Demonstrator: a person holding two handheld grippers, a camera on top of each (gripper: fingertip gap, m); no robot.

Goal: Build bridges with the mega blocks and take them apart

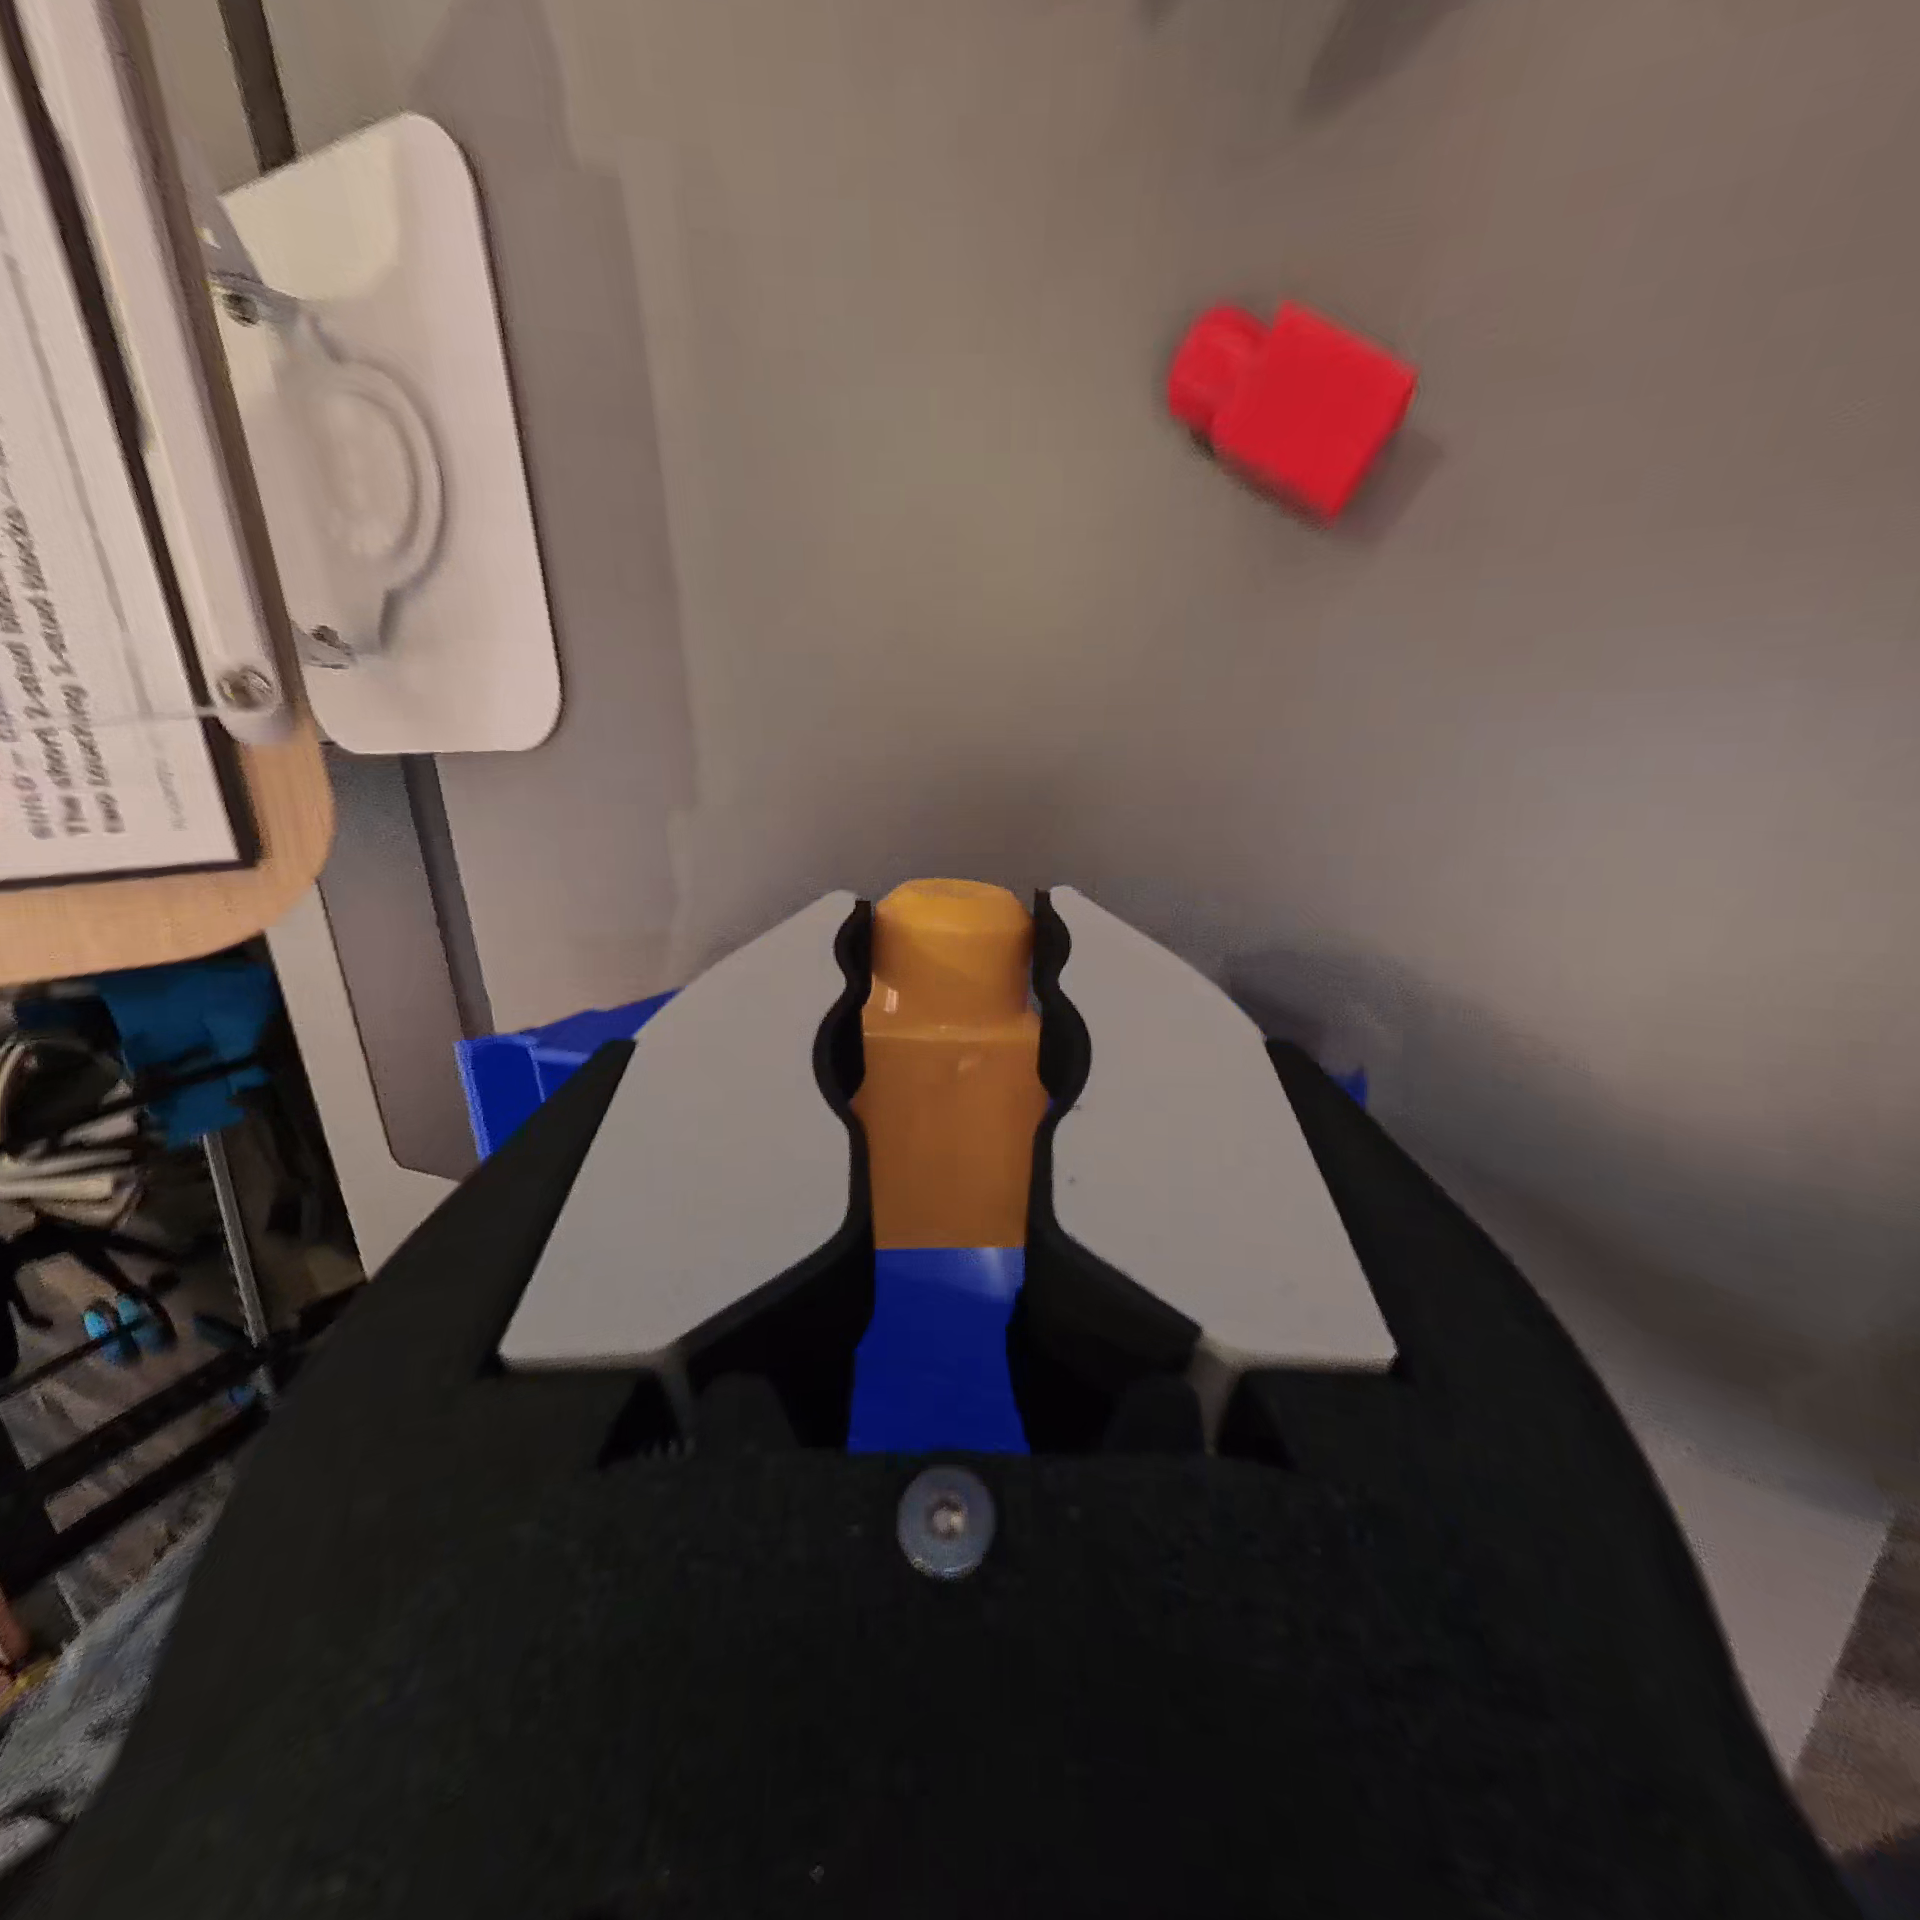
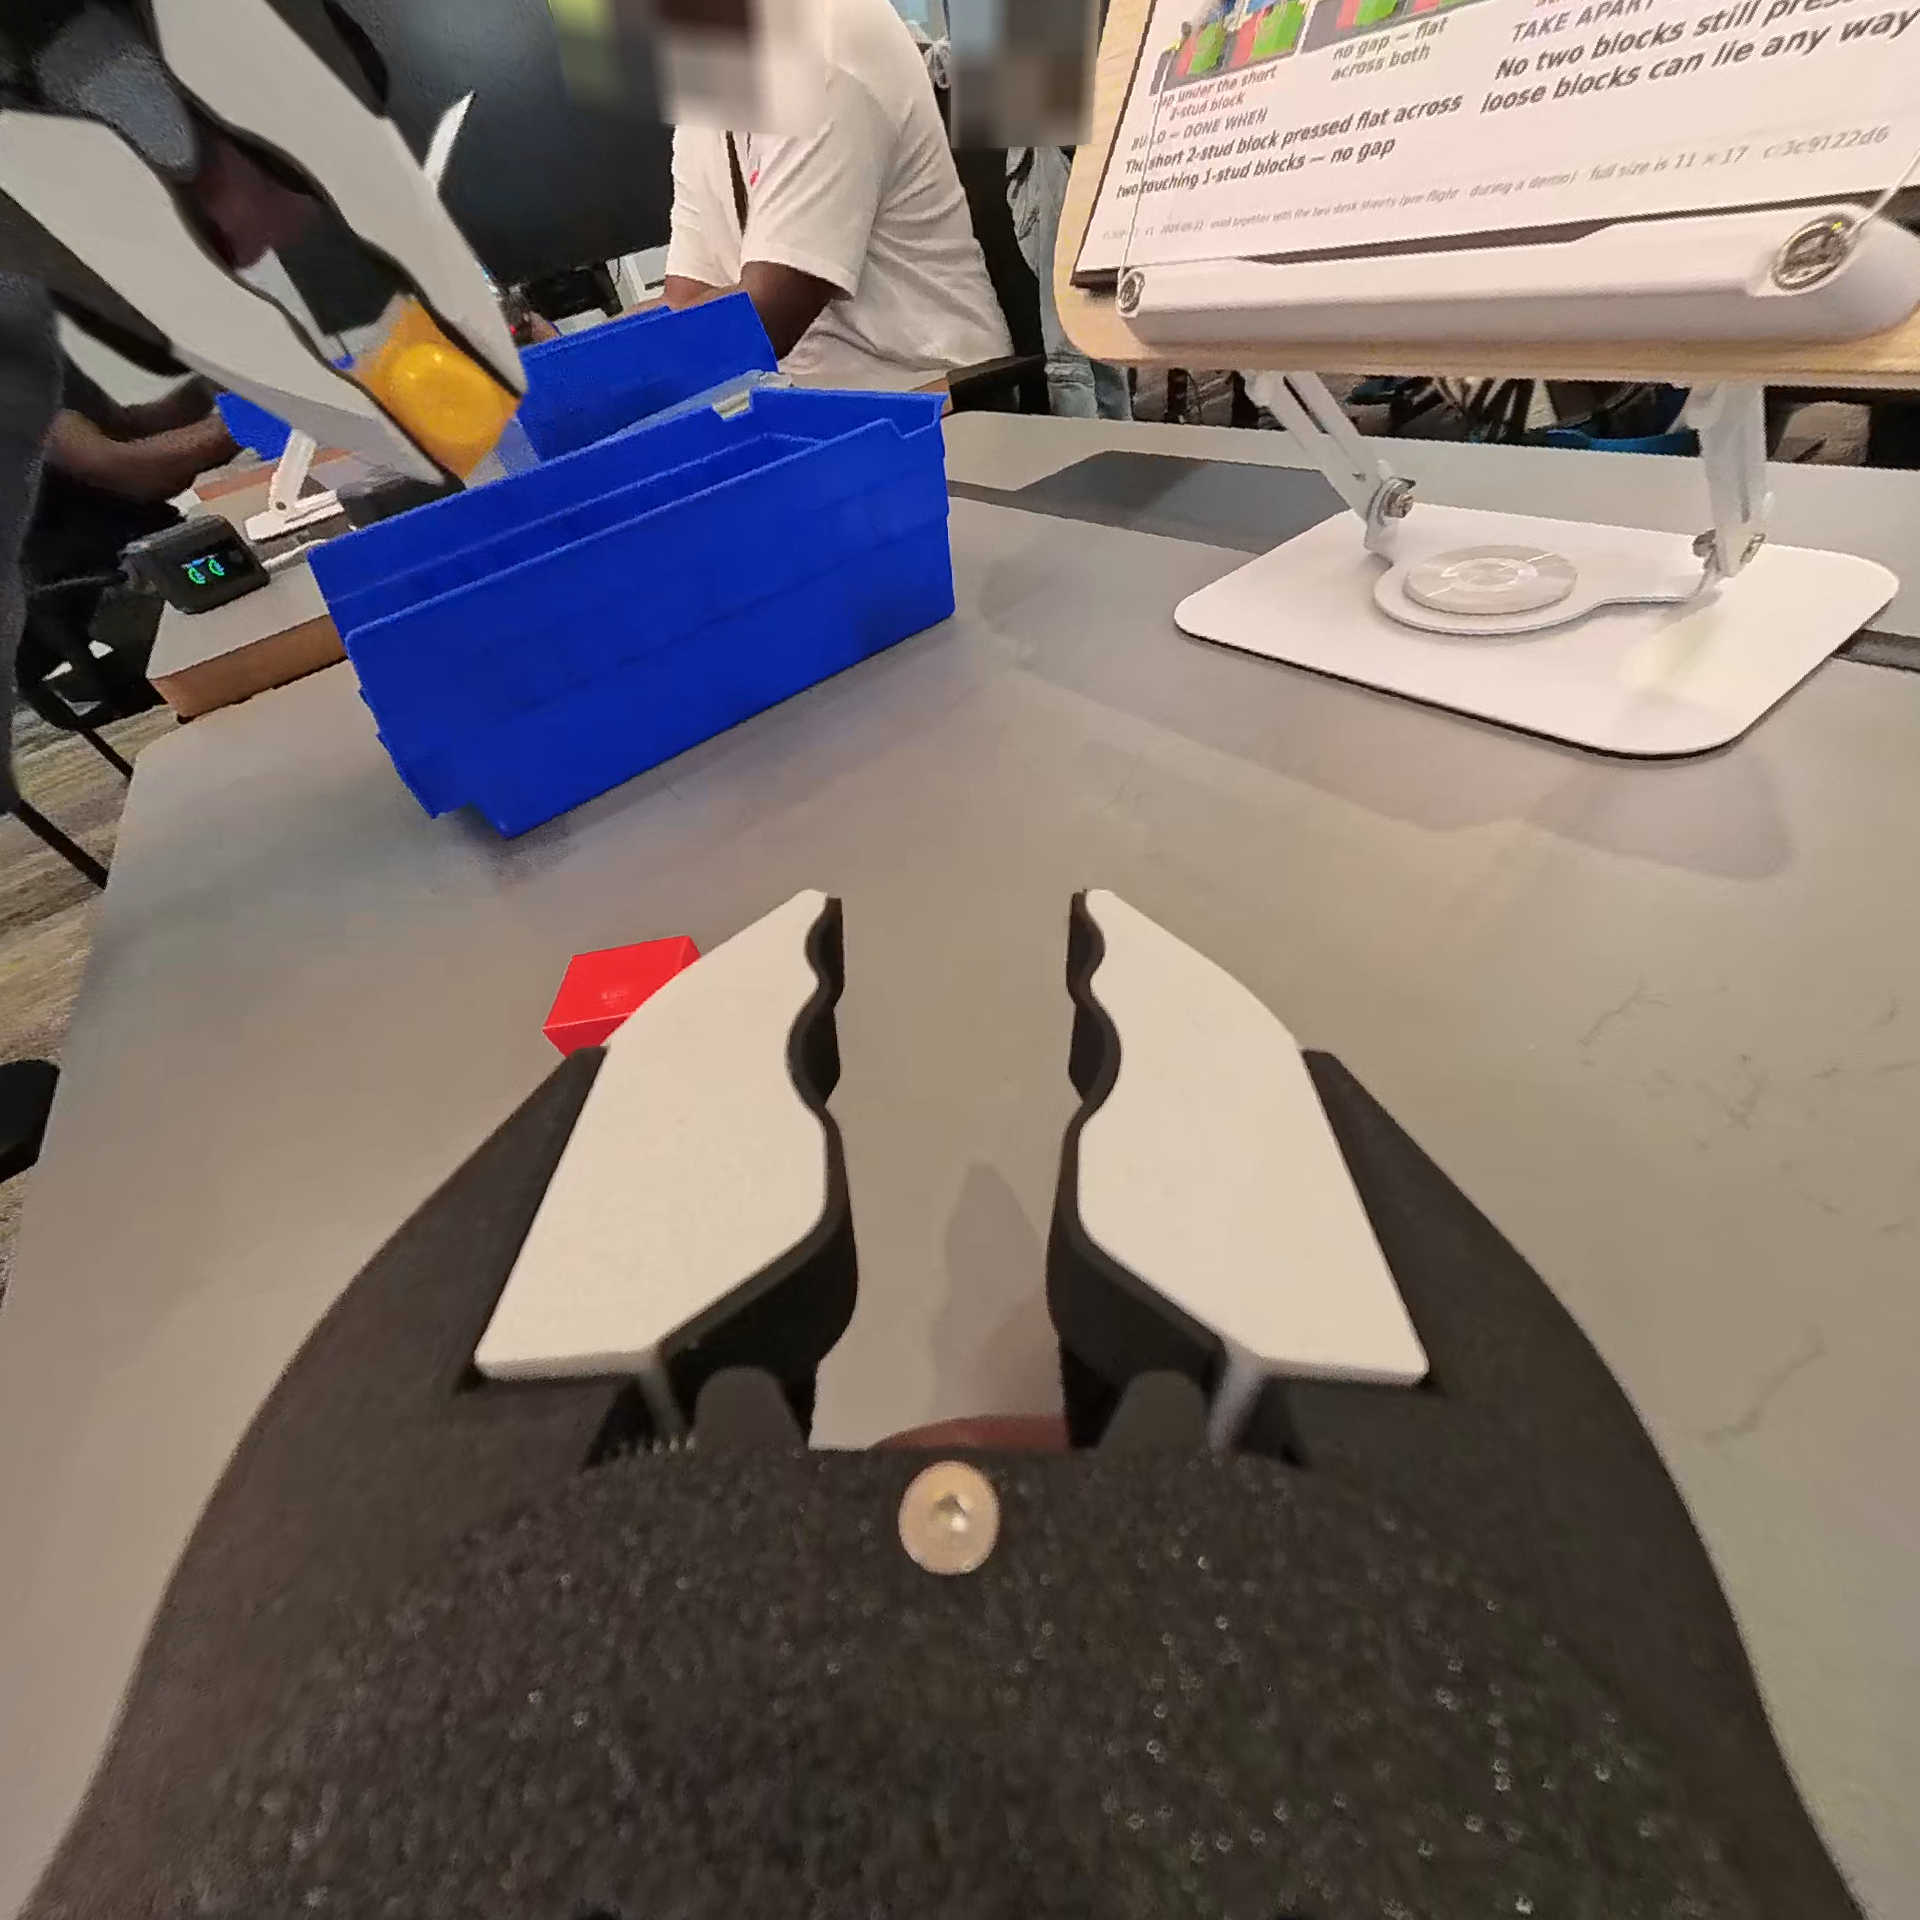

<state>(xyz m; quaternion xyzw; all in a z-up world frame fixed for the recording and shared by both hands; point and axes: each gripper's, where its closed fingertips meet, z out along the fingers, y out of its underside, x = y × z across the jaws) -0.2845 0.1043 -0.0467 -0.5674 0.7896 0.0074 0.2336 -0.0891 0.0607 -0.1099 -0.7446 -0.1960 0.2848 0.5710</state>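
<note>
My left gripper [image 1: 948, 914] is shut on an orange one-stud block [image 1: 945, 1091] and holds it in the air, stud pointing forward, above the blue bin [image 1: 509, 1081]. In the right wrist view the left gripper [image 2: 457, 405] shows at the upper left, over the blue bin [image 2: 644, 623], with the orange block [image 2: 436, 390] between its fingers. A red one-stud block [image 1: 1294, 410] lies on its side on the grey table. My right gripper [image 2: 954, 925] is open and empty, low over the table. The red block [image 2: 608, 992] lies just left of its left finger.
A white stand [image 2: 1558, 623] carrying a wooden board with an instruction sheet [image 2: 1507, 135] is at the back right; it also shows in the left wrist view [image 1: 416, 436]. People sit at another desk behind the bin [image 2: 831, 239]. The table's left edge [image 2: 104, 852] is near. About 20 cm separates my left fingertips from my right.
</note>
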